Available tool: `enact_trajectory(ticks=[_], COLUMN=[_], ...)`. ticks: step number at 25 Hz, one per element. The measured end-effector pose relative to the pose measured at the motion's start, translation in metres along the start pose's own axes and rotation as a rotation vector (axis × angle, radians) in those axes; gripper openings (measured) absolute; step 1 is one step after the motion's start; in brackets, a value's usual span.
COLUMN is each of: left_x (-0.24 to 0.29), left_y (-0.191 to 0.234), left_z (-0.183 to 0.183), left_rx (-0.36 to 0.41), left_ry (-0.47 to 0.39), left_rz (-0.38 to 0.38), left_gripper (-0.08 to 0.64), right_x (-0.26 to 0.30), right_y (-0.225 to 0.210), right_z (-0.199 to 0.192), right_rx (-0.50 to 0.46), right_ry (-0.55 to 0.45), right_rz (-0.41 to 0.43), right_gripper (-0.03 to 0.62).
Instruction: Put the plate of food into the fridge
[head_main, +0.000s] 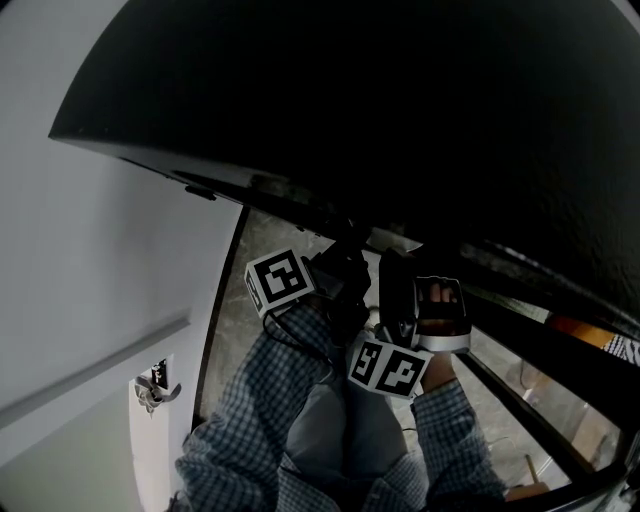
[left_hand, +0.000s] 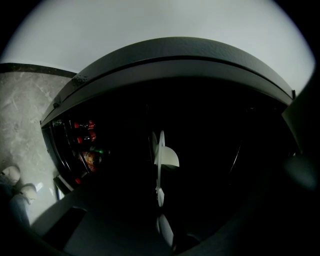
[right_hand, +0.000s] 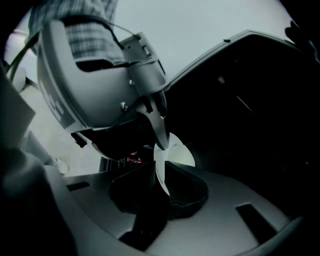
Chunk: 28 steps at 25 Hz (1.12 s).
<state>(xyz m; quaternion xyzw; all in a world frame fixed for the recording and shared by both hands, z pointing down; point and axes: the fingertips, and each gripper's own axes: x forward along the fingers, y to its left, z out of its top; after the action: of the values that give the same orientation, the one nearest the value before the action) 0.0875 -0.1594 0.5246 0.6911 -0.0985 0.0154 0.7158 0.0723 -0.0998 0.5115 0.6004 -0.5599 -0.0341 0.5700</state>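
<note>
A white plate shows edge-on, with my right gripper shut on its near rim between black pads. My left gripper comes in from the upper left and pinches the same plate's far rim. In the left gripper view the plate is a thin pale line down the middle, and the jaws beside it are lost in darkness. No food can be made out on it. In the head view both grippers, left and right, reach under the dark fridge; the plate is hidden there.
The fridge interior is almost black. A door shelf at the left holds red-capped bottles and jars. Grey marble floor lies below. A white door with a metal latch stands at the left.
</note>
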Motion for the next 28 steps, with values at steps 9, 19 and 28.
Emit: enact_trajectory(ticks=[9, 19, 28], left_x=[0.0, 0.001, -0.004], left_y=[-0.002, -0.002, -0.009], left_z=[-0.001, -0.005, 0.001], left_rx=[-0.015, 0.015, 0.067], left_ry=[0.004, 0.053, 0.048], left_rz=[-0.014, 0.003, -0.008], left_gripper=[0.018, 0.018, 0.018], right_x=[0.005, 0.006, 0.017], right_y=[0.003, -0.001, -0.005], right_z=[0.0, -0.006, -0.003], right_rx=[-0.038, 0.015, 0.032], right_ry=[0.051, 0.106, 0.081], right_rz=[0.043, 0.035, 0.03], right_gripper=[0.03, 0.029, 0.029])
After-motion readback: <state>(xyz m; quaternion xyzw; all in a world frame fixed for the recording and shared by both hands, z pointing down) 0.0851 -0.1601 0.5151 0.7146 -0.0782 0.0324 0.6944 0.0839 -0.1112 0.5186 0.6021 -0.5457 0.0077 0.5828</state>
